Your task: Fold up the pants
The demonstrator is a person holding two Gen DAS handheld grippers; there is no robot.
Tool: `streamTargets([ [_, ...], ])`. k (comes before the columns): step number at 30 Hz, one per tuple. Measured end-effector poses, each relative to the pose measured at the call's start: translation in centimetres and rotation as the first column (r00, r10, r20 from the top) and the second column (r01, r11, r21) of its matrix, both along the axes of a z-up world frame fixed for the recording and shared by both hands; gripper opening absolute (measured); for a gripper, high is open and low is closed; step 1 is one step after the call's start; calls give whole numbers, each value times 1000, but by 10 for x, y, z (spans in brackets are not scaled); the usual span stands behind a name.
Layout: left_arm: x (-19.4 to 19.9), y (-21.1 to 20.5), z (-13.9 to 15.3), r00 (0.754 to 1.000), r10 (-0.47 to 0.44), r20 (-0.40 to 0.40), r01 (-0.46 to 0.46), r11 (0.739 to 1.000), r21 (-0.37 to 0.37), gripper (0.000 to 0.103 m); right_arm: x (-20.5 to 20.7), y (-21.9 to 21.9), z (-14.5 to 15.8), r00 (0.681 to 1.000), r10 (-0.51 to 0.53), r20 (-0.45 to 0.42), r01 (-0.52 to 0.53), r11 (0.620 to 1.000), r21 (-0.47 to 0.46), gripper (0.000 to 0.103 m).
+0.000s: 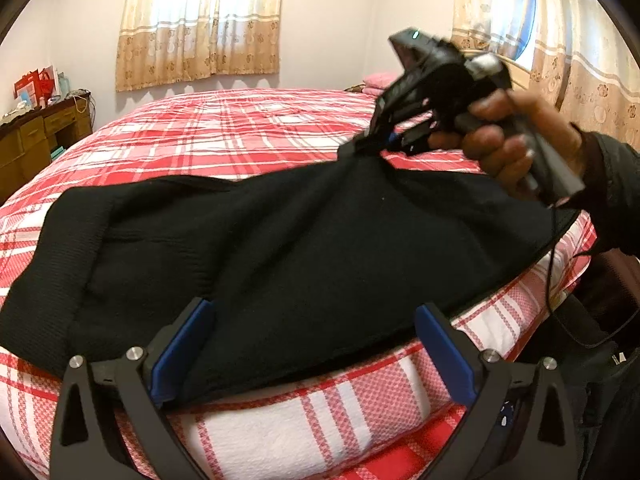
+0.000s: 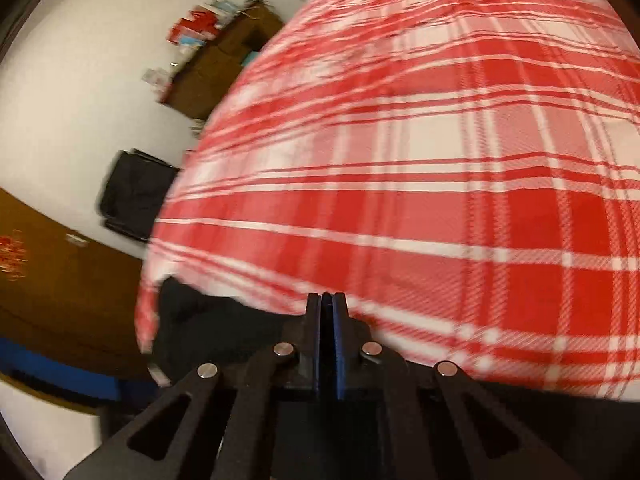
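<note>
Black pants (image 1: 280,248) lie across the near part of a red and white plaid bed (image 1: 240,128). My left gripper (image 1: 314,308) is open, its blue pads (image 1: 184,352) standing wide on either side of the pants' near edge without pressing on it. A hand (image 1: 516,140) holds my right gripper (image 1: 362,146) at the pants' far edge, shut on the cloth and drawing it up into a peak. In the right wrist view the right gripper (image 2: 327,296) has its jaws together, with black cloth (image 2: 192,320) bunched below and to its left over the bed (image 2: 440,200).
A wooden desk (image 1: 40,136) with red boxes stands left of the bed, and a pink pillow (image 1: 378,79) lies at the far end. Curtains (image 1: 200,20) cover the windows. A black bag (image 2: 136,196) sits on the floor beside the bed. A thin cable (image 1: 560,280) hangs at the right.
</note>
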State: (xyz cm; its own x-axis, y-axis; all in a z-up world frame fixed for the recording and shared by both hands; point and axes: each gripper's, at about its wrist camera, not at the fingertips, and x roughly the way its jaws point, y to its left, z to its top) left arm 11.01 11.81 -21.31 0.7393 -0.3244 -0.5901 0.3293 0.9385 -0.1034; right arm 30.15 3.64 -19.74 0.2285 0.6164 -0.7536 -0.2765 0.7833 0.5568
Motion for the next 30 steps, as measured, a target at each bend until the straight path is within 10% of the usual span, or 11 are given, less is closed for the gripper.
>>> streamTargets([
  [7, -10, 19, 27, 995, 60, 76, -57, 998, -38, 103, -9, -11, 6, 997, 16, 69, -15, 1000, -25, 19],
  [10, -7, 42, 42, 985, 134, 112, -130, 991, -43, 103, -23, -19, 25, 986, 20, 164, -8, 997, -73, 57],
  [15, 8, 77, 39, 959, 272, 79, -271, 962, -31, 103, -62, -20, 53, 955, 90, 282, -81, 996, -41, 57],
  [20, 21, 93, 17, 923, 385, -3, -385, 923, 2, 103, -97, 4, 23, 952, 227, 205, -210, 972, -102, 57],
  [30, 18, 92, 24, 914, 406, 0, -406, 914, -12, 103, -141, -20, 12, 942, 235, 239, -211, 970, -120, 57],
])
